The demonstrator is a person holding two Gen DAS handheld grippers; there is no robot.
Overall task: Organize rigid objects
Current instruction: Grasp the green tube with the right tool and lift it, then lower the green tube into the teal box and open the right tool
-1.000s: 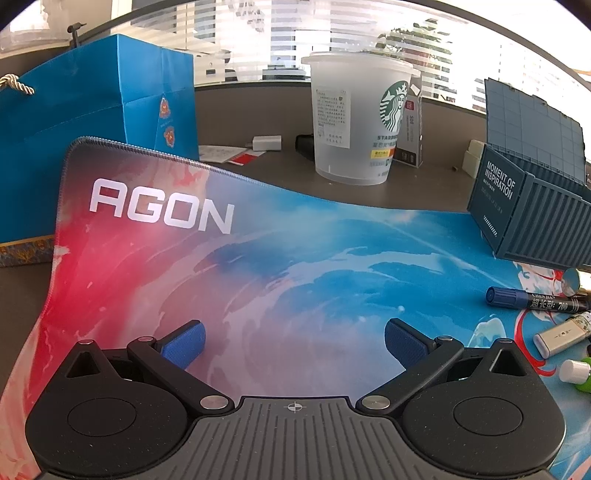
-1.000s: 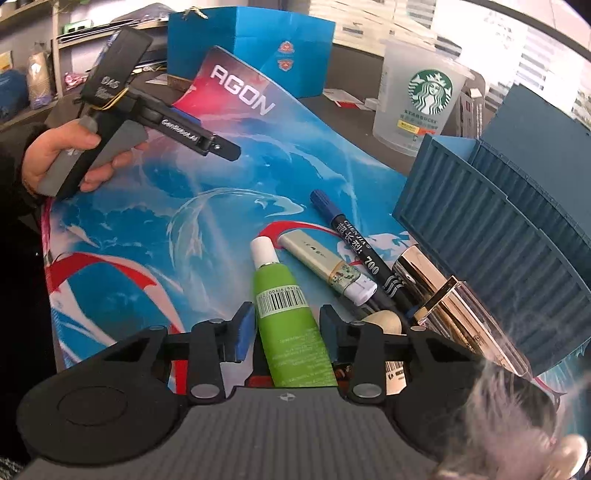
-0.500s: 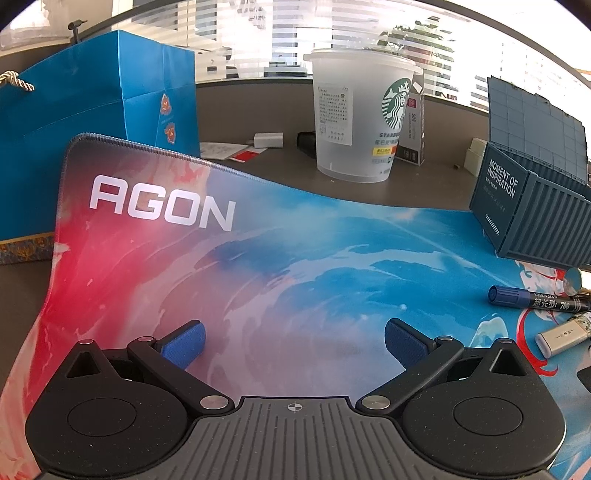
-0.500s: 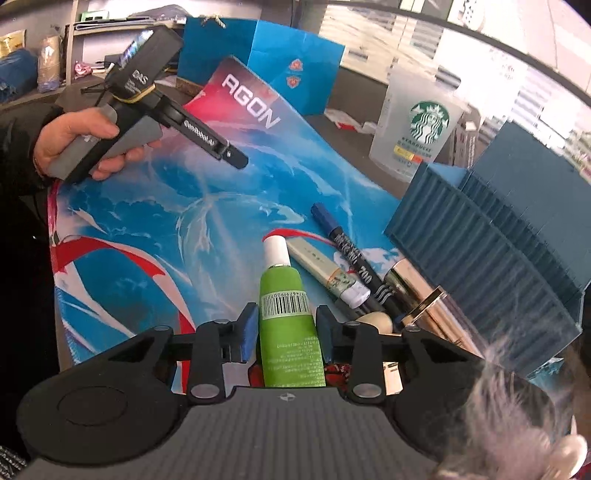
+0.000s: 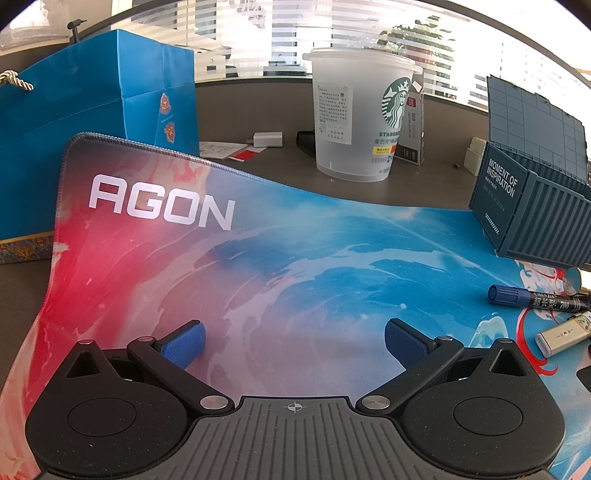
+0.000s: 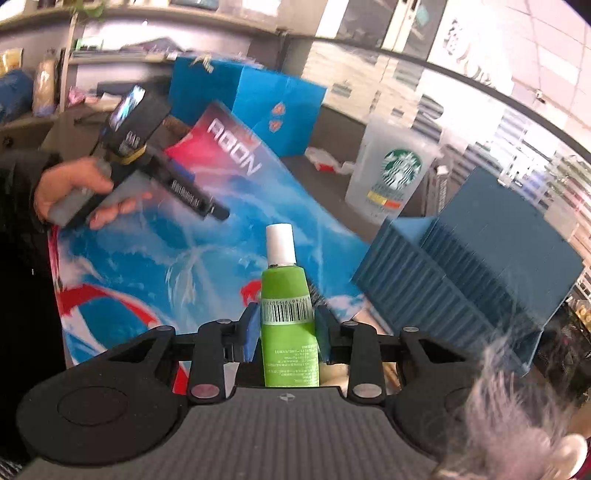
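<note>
Holding: right gripper [image 6: 284,328] clamps green plastic tube with white cap [image 6: 289,325] above colourful mouse mat [image 6: 155,266].
Left gripper [image 5: 293,341]: jaws wide apart, nothing between.

This is an office. A grey bench [image 5: 280,177] curves beneath a long window with horizontal blinds [image 5: 236,33]. On it lie an AGON desk mat [image 5: 258,258], a Starbucks cup [image 5: 354,118], a blue gift bag [image 5: 92,110] and a marker pen [image 5: 535,299]. Cluttered shelves [image 6: 110,55] line the far wall.
</note>
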